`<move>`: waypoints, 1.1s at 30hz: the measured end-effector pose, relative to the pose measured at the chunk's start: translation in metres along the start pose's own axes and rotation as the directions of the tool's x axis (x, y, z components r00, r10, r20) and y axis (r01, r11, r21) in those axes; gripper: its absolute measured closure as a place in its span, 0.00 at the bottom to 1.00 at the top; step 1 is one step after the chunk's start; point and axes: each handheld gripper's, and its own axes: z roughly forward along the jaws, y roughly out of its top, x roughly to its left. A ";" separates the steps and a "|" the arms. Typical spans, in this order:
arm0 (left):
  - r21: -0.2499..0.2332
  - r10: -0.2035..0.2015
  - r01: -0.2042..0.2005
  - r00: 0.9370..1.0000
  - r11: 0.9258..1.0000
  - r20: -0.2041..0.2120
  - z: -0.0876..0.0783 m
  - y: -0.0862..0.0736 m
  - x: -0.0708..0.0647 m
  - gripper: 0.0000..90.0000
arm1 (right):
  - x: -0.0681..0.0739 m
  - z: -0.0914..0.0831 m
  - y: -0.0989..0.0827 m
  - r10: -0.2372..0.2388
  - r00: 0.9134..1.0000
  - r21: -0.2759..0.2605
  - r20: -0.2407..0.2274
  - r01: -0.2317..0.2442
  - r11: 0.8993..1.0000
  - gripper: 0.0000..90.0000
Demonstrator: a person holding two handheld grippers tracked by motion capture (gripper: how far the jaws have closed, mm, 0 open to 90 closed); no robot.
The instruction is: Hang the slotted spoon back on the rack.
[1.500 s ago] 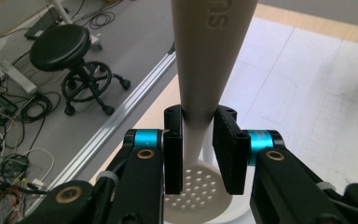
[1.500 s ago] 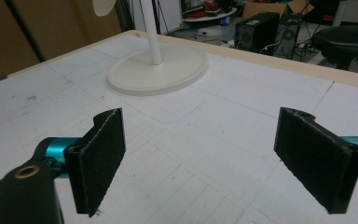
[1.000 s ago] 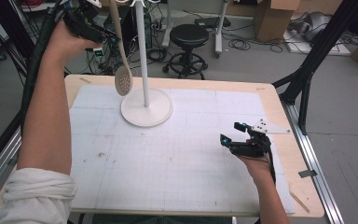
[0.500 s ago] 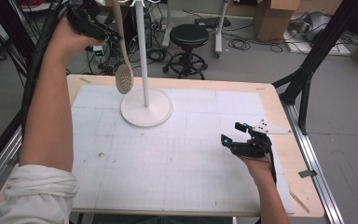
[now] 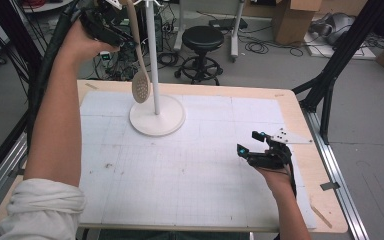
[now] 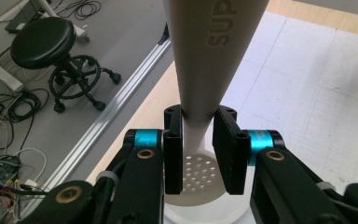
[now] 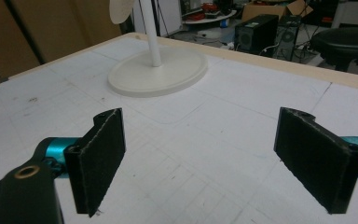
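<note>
1. Left gripper view had the left tongs (image 6: 198, 149) clenched on the handle of a beige slotted spoon (image 6: 214, 56).
2. Its long axis ran vertical, bowl at 6 o'clock, just beside the white stand (image 5: 152, 55) over the desk (image 5: 290, 107).
3. Right tongs (image 5: 252, 145) rested released at 4 o'clock, well apart; the left hand was nearer.
</note>
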 end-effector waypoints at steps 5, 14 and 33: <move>0.004 -0.006 0.006 1.000 1.000 -0.008 0.001 0.001 0.000 0.83 | 0.000 0.000 0.000 0.000 1.000 0.000 -0.001 0.000 1.000 0.17; 0.047 -0.015 0.017 0.999 0.999 -0.038 0.004 0.008 -0.001 0.83 | 0.000 0.001 0.000 -0.001 1.000 -0.001 -0.002 0.001 1.000 0.17; 0.058 -0.022 0.023 1.000 0.998 -0.019 0.004 -0.002 -0.018 0.65 | 0.002 0.001 0.000 -0.011 1.000 0.000 -0.007 0.011 1.000 0.17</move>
